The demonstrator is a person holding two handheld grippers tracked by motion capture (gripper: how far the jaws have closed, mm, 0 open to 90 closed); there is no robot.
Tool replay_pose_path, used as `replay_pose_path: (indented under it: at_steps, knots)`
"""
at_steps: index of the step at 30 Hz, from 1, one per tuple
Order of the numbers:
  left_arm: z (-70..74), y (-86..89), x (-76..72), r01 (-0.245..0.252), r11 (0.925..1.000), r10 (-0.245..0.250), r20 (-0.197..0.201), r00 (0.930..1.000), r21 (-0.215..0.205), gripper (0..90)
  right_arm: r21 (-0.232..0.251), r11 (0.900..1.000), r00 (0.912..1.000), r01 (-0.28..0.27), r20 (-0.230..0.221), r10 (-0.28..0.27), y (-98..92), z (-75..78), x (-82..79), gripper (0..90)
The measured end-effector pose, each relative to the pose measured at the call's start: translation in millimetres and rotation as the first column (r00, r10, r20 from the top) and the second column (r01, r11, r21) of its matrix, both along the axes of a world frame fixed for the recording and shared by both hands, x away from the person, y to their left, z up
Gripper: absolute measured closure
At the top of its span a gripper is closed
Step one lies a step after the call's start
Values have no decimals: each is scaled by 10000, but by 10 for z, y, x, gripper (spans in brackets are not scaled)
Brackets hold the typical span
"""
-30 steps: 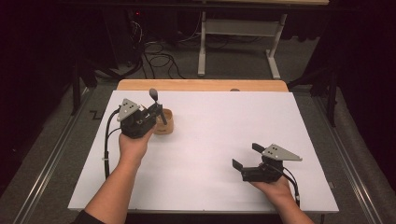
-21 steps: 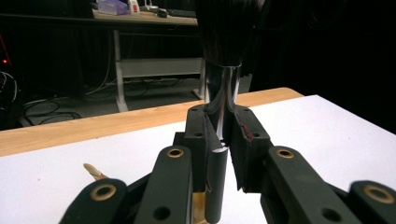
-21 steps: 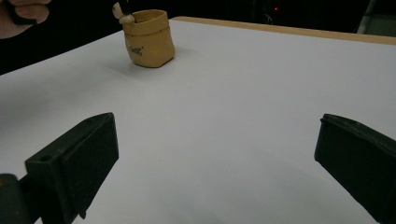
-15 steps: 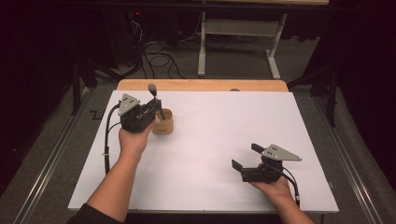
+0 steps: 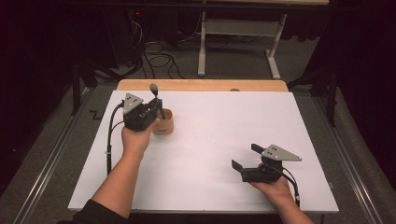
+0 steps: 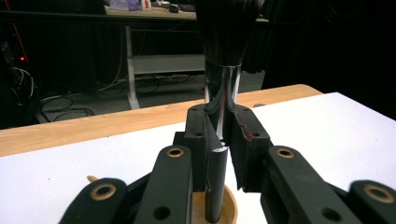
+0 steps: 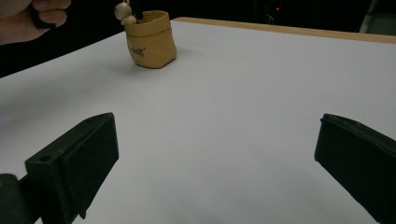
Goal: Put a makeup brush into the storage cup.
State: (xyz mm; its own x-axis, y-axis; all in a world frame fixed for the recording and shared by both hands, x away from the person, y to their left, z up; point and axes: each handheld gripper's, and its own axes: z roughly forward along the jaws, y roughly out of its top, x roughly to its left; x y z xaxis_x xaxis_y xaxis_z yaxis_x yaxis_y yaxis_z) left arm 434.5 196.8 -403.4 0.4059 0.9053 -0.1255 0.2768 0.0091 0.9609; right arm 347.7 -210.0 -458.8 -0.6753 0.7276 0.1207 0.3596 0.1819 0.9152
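Both tongs barely moved, left tongs [image 6: 219,154] clenching brush [image 6: 223,93] over cup [image 5: 164,122], right tongs [image 7: 210,163] released.

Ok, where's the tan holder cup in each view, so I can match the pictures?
High view: the cup stands left of centre on the white sheet, beside the left gripper.
Left gripper view: its rim shows at the bottom edge, under the jaws, which are clamped on the brush.
Right gripper view: upper left.
Shared landmark: the table's wooden far edge.

The brush [image 6: 219,121] is showing a glossy metal ferrule, dark bristles and a matt black handle. The cup [image 5: 164,122] is looking like smooth tan wood, sitting on matt white paper [image 5: 210,158] over a wooden table [image 5: 201,85].
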Motion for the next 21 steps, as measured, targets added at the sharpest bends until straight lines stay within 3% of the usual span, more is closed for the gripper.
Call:
replay_pose_path:
  at_steps: [21]
  knots:
    - [-169, -109, 60, 19, 9974, 11, -409, 9992, 721, 777, -30, 10000, 10000, -56, -2, 56, 5, -5, -5, 8]
